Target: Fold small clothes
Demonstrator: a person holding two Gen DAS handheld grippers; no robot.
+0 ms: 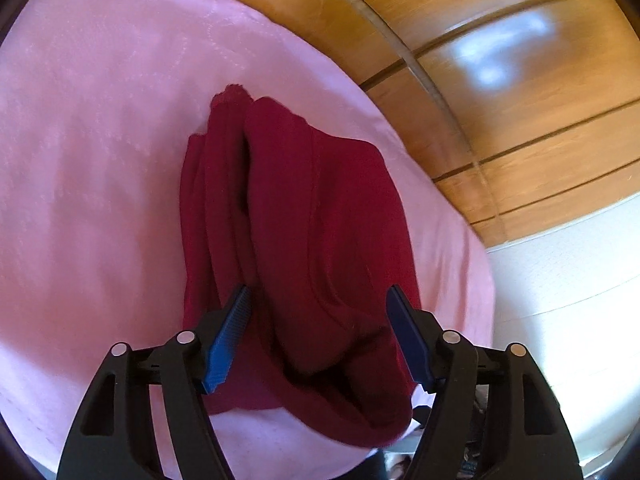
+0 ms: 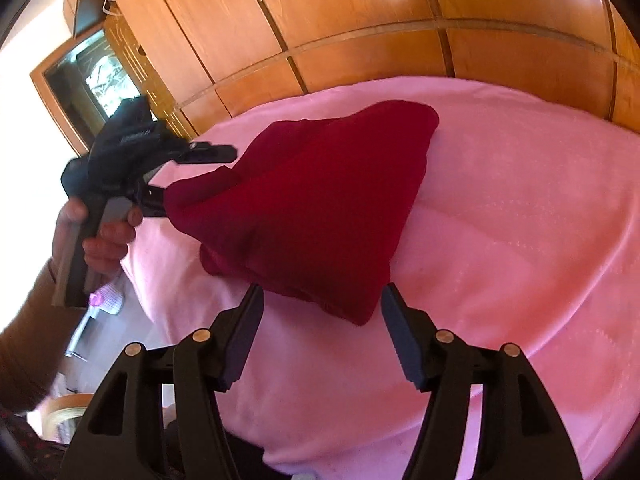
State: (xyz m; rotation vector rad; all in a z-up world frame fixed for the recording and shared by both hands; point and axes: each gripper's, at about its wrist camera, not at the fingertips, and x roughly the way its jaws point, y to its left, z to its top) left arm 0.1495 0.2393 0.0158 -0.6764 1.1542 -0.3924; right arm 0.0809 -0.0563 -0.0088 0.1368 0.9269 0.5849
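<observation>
A dark red garment (image 1: 304,240) lies folded in long pleats on the pink bedsheet (image 1: 100,160). My left gripper (image 1: 320,300) stands open over its near end, the blue pads either side of the thick fold, not pressing it. In the right wrist view the same garment (image 2: 320,200) forms a rough triangle. Its left tip sits between the fingers of the left gripper (image 2: 192,176), which a hand (image 2: 104,240) holds. My right gripper (image 2: 320,308) is open at the garment's near corner, pads apart from the cloth.
Wooden panels (image 2: 360,20) rise behind the bed. The bed's edge falls away to a white surface (image 1: 560,280) on the right of the left wrist view. A dark framed recess (image 2: 92,76) stands at the back left, with clutter on the floor (image 2: 104,300) below.
</observation>
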